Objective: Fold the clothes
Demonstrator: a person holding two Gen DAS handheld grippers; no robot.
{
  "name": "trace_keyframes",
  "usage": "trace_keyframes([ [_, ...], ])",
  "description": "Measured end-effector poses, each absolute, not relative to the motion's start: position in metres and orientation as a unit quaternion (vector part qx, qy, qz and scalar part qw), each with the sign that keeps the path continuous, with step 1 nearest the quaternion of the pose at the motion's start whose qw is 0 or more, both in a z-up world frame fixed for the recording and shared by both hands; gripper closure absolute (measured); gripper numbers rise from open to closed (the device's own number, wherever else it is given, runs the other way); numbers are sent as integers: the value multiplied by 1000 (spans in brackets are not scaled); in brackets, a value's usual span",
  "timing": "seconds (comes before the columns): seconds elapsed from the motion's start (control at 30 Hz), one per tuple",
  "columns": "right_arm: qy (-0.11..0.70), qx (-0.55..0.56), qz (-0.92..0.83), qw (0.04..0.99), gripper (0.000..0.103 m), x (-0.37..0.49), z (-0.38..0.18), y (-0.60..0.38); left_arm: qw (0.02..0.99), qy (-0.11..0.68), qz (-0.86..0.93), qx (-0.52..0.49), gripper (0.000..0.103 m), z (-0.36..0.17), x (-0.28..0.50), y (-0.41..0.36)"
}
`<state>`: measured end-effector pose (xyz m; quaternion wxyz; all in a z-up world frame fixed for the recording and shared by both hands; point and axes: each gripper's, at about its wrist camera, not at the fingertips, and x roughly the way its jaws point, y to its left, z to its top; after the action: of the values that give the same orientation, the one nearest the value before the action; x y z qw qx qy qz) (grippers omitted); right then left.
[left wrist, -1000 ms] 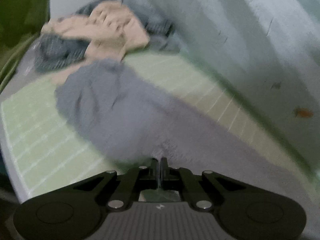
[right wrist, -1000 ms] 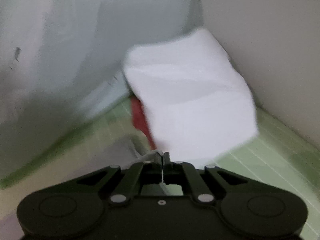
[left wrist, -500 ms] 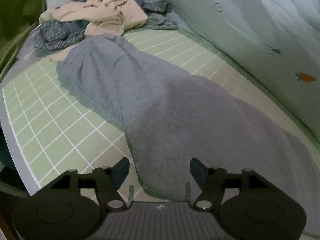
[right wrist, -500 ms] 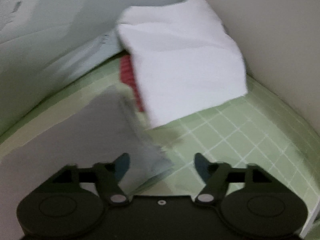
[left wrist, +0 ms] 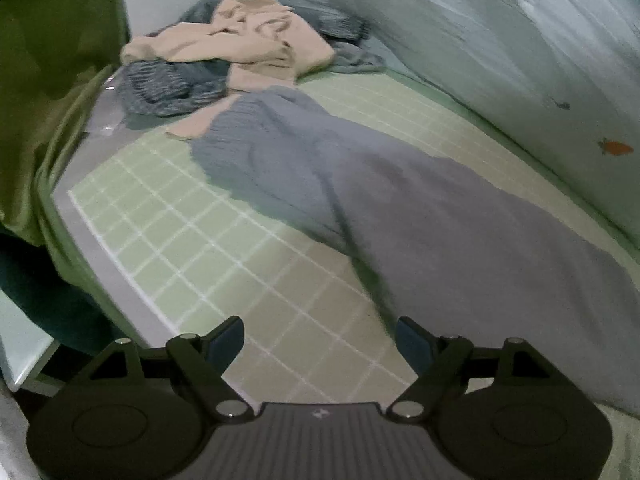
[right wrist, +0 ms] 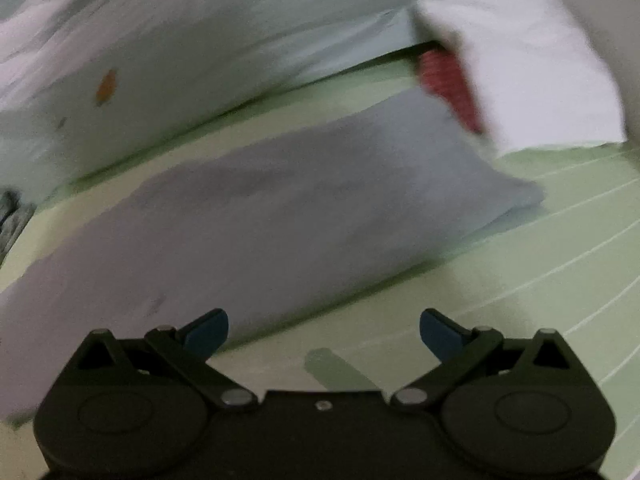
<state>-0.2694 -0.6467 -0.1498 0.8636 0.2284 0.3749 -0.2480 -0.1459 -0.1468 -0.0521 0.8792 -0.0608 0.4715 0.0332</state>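
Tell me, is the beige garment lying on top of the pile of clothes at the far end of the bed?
Yes, the beige garment is draped over the darker clothes heaped at the far end.

A long garment [left wrist: 420,208] lies stretched across a gridded mat [left wrist: 224,264]. Behind its far end sits a heap of clothes [left wrist: 240,52]; at the other end, apparently folded items [right wrist: 520,68] are stacked.
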Motion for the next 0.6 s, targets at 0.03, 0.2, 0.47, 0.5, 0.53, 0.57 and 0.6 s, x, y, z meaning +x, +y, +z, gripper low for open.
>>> trace_keyframes([
  [0.03, 379, 225, -238, 865, 0, -266, -149, -636, 879, 471, 35, -64, 19, -50, -145, -140],
  [0.2, 406, 198, -194, 871, 0, -244, -145, -583, 876, 473, 40, -84, 17, -46, -128, -102],
  [0.47, 397, 126, -205, 886, 0, -199, -97, -512, 856, 496, 21, -141, 17, -66, -42, -41],
  [0.5, 379, 142, -222, 887, 0, -195, -90, -508, 859, 490, 18, -149, 17, -68, -30, -33],
  [0.53, 368, 164, -234, 885, 0, -190, -86, -505, 858, 488, 23, -156, 16, -72, -19, -28],
  [0.57, 365, 186, -242, 879, 0, -184, -87, -503, 857, 489, 30, -163, 16, -77, -8, -22],
  [0.6, 365, 203, -250, 873, 0, -177, -89, -500, 857, 487, 30, -169, 16, -81, 2, -15],
])
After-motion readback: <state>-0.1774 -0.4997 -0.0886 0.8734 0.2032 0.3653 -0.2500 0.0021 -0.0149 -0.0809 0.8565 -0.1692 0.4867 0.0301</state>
